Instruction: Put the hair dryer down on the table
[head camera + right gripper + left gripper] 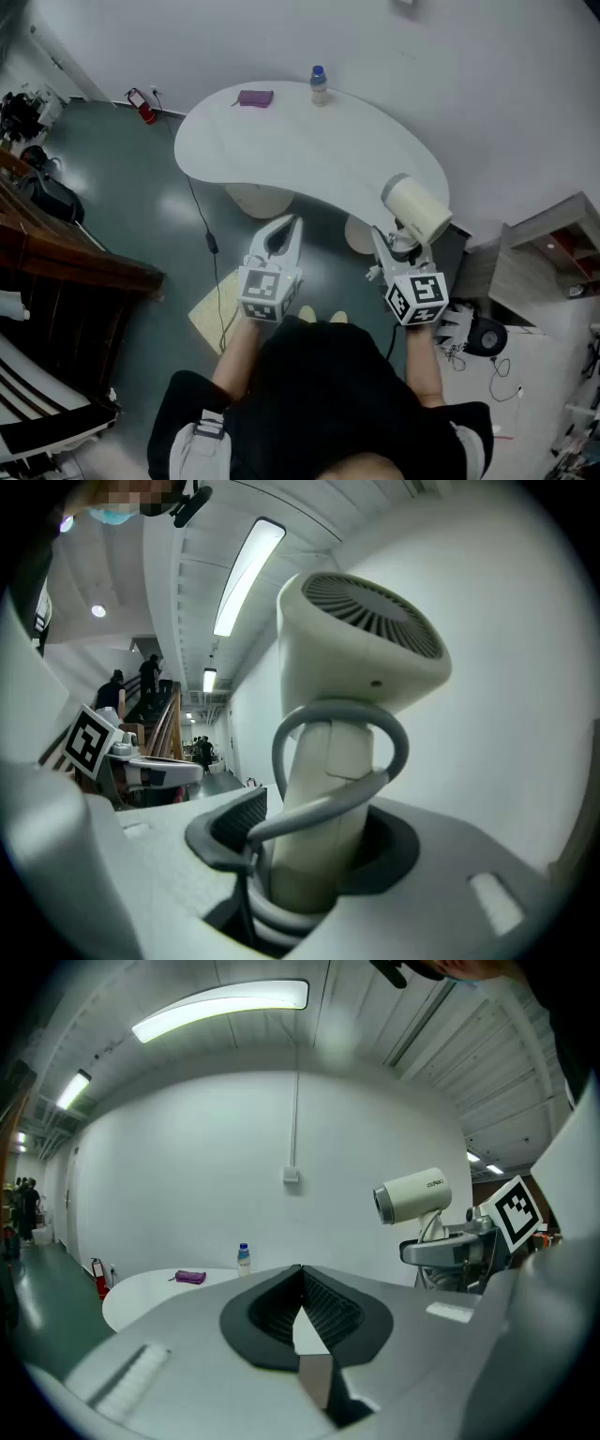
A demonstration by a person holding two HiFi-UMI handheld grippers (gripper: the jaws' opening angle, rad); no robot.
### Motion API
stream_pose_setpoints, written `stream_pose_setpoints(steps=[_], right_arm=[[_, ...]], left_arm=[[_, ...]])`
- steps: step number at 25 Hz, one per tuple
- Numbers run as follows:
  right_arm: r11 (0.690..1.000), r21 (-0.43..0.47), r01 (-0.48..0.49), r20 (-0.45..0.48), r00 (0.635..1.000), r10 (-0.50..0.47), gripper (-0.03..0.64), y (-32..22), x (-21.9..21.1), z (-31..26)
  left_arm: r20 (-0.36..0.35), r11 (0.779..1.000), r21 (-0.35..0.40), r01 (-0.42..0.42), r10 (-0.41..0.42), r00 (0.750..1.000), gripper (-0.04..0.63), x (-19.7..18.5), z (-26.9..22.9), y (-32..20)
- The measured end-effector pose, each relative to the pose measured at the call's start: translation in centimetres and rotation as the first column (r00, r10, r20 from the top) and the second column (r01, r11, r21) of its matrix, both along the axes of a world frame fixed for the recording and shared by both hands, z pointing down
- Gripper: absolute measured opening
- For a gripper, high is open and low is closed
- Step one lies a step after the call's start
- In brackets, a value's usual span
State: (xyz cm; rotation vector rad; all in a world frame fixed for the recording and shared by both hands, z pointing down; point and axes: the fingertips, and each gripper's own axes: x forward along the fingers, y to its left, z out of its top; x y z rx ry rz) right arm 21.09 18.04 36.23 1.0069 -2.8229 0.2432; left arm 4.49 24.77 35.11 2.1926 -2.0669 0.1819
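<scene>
A cream hair dryer [417, 208] stands upright in my right gripper [401, 246], just off the near right edge of the white curved table [281, 141]. In the right gripper view the jaws are shut on the hair dryer's handle [323, 827], and a grey cord [375, 738] loops round it. The hair dryer's vented rear end [375, 621] faces the camera. My left gripper [286, 227] hangs over the floor in front of the table. Its jaws [300, 1277] are shut with nothing between them. From the left gripper view the hair dryer [412, 1194] shows at the right.
A bottle with a blue cap [319, 84] and a purple pouch [255, 97] sit at the table's far edge. A red fire extinguisher [142, 106] stands by the wall. Dark wooden furniture [56, 253] fills the left, shelving [553, 253] the right. A black cable [202, 220] crosses the floor.
</scene>
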Motion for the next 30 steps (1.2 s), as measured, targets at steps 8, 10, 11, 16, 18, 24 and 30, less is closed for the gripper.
stream_pose_setpoints(steps=[8,10,11,16,18,24,30], right_arm=[[1.0,-0.007,0.0,0.001,1.0,0.0,0.232,0.3,-0.2,0.1],[1.0,-0.007,0.001,0.002,1.0,-0.001,0.232,0.4,-0.3,0.1],[1.0,-0.008,0.001,0.003,1.0,-0.001,0.232,0.5,-0.4,0.0],[1.0,-0.021,0.003,0.004,1.0,-0.003,0.232,0.6,-1.0,-0.1],[1.0,-0.018,0.006,-0.003,1.0,-0.006,0.232,0.9,-1.5,-0.2],[0.999,-0.007,0.032,-0.02,0.999,-0.032,0.23,1.9,-3.9,-0.4],[0.999,-0.01,0.054,-0.006,0.999,-0.054,0.229,3.2,-6.4,-0.6]], left_arm=[[-0.009,1.0,-0.002,-0.001,0.001,1.0,0.006,-0.1,-0.1,0.3],[-0.01,1.0,0.0,-0.002,0.002,1.0,0.006,-0.1,-0.1,0.4],[-0.01,1.0,0.002,-0.002,0.002,1.0,0.006,-0.2,-0.1,0.5],[-0.011,1.0,0.01,0.006,-0.006,1.0,0.006,-1.0,-0.2,1.0],[-0.01,1.0,0.011,0.01,-0.01,1.0,0.006,-1.6,-0.2,1.4],[-0.02,1.0,0.017,0.02,-0.019,1.0,0.006,-3.7,-0.2,2.3],[-0.031,0.999,0.027,0.027,-0.026,0.999,0.006,-5.9,-0.1,3.5]])
